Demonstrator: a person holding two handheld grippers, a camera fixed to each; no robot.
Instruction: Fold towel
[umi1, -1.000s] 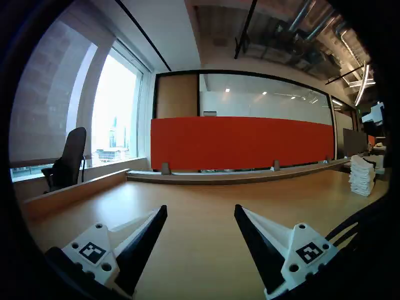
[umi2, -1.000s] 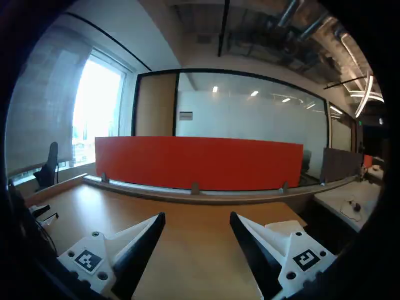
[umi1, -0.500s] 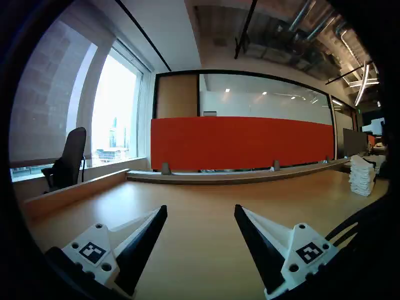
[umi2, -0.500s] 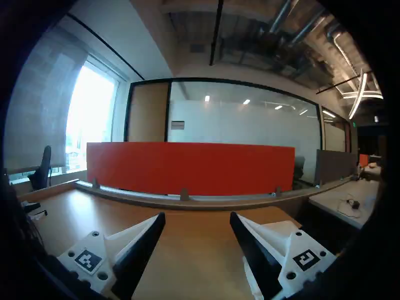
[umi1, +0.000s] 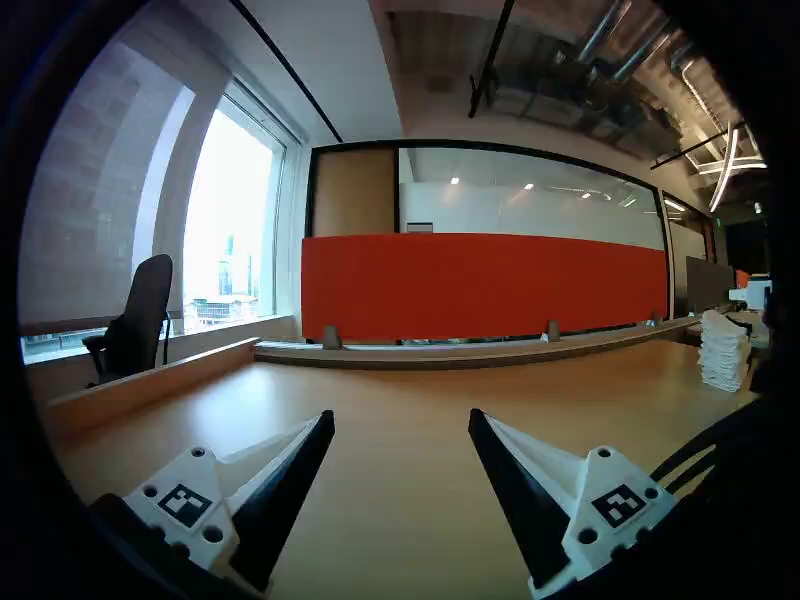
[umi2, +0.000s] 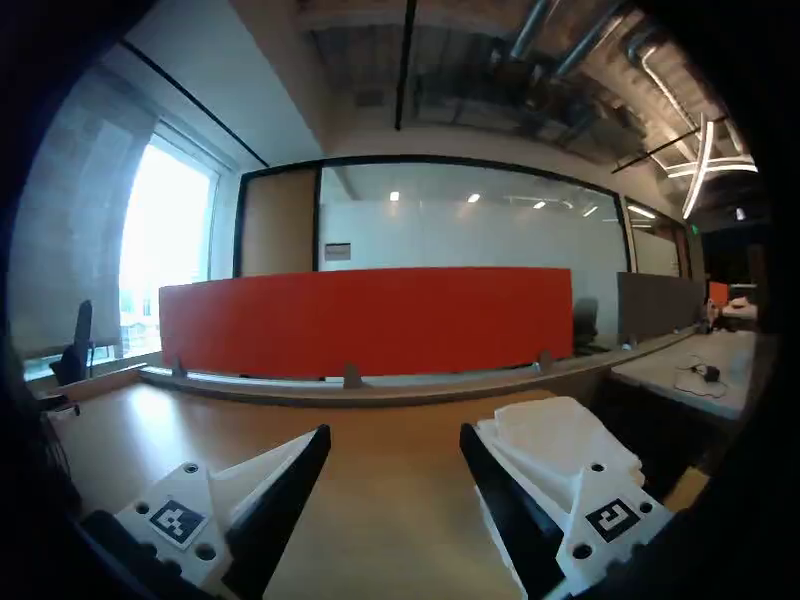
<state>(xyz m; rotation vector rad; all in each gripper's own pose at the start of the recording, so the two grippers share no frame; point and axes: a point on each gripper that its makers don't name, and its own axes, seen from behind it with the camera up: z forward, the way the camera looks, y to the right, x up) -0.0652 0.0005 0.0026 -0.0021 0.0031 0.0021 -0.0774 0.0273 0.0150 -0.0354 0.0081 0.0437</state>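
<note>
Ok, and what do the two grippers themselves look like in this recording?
They match. The left gripper and the right gripper each have two wedge-shaped fingers that taper to a point, with white moulded outer bodies and black inner faces. Each finger carries a square black-and-white marker tag on its top, with small round holes beside it.

Left gripper (umi1: 400, 414) and right gripper (umi2: 394, 429) — white shells, black inner faces, square coded tags, screw holes.
</note>
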